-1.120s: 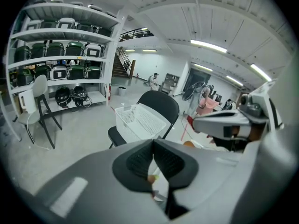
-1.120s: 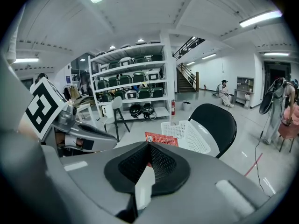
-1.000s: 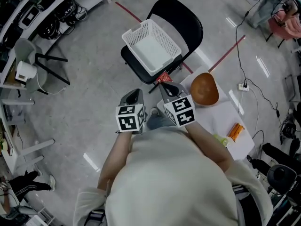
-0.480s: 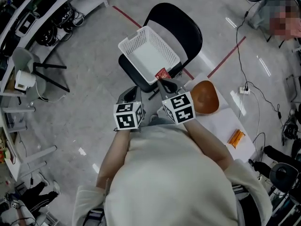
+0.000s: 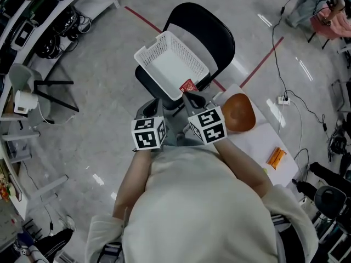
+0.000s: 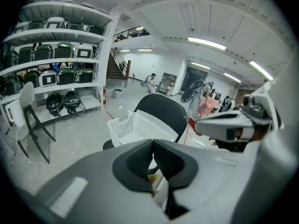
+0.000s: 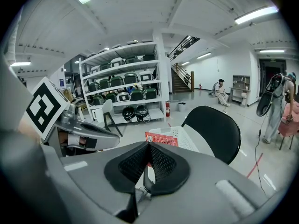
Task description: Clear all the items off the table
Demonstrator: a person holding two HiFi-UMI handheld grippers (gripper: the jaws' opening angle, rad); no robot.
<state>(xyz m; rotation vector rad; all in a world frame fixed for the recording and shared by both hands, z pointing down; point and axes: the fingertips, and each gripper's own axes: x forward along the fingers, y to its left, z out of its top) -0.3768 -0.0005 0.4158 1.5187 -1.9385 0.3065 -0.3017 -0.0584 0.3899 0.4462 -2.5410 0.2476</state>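
Grey polished floor [image 5: 93,125] takes up most of the head view. White storage shelving [image 5: 38,10] runs along the far left, loaded with helmets and cables. A person in a pale shirt [image 5: 203,212] fills the near edge, one gripper in each hand, both held out side by side.

White table [image 5: 258,138] sits to the right, partly hidden by the person's right arm. Black office chair [image 5: 205,29] stands just far of the grippers, with a white mesh plastic basket [image 5: 152,45] on its seat. The basket floor looks bare. Grey chair [image 5: 30,84] stands at the left, near the shelving.

Brown bowl [image 5: 239,112] sits on the table's far end, just right of the right gripper. Small orange item [image 5: 275,158] lies further along the table, near the right edge, well apart from the bowl; type unclear.

Left gripper [image 5: 155,105] has its jaws pressed together, nothing seen clamped between the pads. Right gripper [image 5: 192,96] is closed too, pinching a red packet [image 5: 188,85]. The packet sticks up past the jaw tips, at the basket's near right rim; whether it touches the rim is unclear.
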